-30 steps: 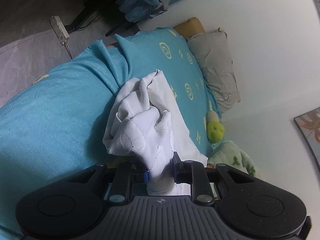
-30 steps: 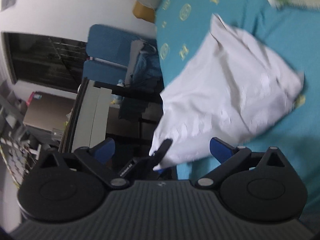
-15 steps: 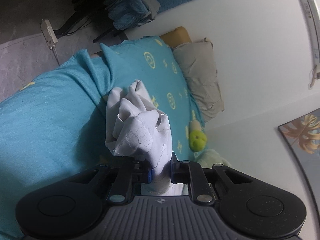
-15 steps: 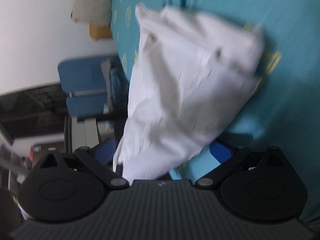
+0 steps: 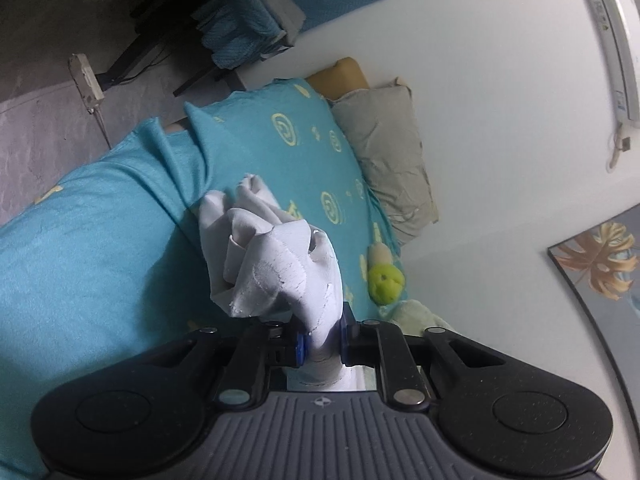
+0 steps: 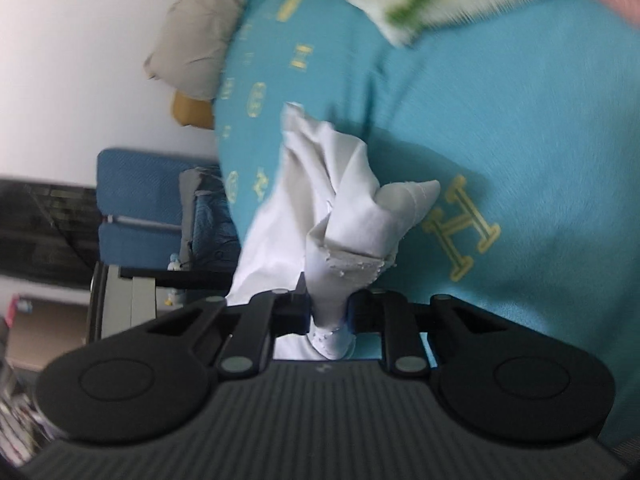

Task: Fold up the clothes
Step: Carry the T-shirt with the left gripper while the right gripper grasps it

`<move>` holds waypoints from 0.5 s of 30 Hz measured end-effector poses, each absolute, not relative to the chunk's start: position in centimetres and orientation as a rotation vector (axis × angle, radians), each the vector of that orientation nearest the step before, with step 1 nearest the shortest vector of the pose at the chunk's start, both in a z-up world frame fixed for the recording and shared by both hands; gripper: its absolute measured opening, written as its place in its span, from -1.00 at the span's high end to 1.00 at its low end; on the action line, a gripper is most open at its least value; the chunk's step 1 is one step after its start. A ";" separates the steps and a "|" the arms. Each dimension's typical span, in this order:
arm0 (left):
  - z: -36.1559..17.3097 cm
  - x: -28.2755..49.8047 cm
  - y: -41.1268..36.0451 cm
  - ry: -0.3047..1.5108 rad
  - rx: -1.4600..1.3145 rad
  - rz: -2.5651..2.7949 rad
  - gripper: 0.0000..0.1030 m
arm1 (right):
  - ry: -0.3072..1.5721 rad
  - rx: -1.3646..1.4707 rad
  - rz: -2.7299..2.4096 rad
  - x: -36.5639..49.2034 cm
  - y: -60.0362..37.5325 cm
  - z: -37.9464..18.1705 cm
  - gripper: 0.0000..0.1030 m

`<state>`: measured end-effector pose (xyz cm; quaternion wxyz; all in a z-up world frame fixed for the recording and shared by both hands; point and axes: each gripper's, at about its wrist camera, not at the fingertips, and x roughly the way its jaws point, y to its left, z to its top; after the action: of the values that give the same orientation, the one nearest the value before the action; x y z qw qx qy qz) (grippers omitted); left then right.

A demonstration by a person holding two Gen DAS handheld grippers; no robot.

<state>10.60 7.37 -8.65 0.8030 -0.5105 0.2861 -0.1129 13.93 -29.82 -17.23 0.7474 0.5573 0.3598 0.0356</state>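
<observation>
Left wrist view: the left tongs [image 5: 322, 344] are nearly closed, and a bunched part of the white garment [image 5: 276, 264] is clamped between them. Right wrist view: the right tongs [image 6: 329, 312] are closing, with another bunch of the white garment [image 6: 340, 216] pinched between them. The garment is held gathered above the turquoise bedspread [image 5: 100, 248]. A grey pillow [image 5: 384, 152] lies against the wall.
</observation>
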 end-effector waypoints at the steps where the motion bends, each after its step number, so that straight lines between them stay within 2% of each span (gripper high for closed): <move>1: -8.1 10.3 7.5 0.612 -1.096 -0.255 0.69 | 0.775 1.202 0.086 13.3 -30.0 -16.2 0.65; 9: -0.5 4.9 7.0 0.632 -1.058 -0.363 0.69 | 0.687 1.162 0.166 5.9 -31.6 -8.5 0.65; 15: 4.5 4.6 2.2 0.715 -1.029 -0.405 0.69 | 0.606 1.169 0.163 2.8 -35.4 -3.5 0.65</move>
<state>4.59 2.15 4.50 0.7911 -0.4781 0.3320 -0.1881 2.85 -35.44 -3.54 0.7878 0.5427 0.2813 0.0756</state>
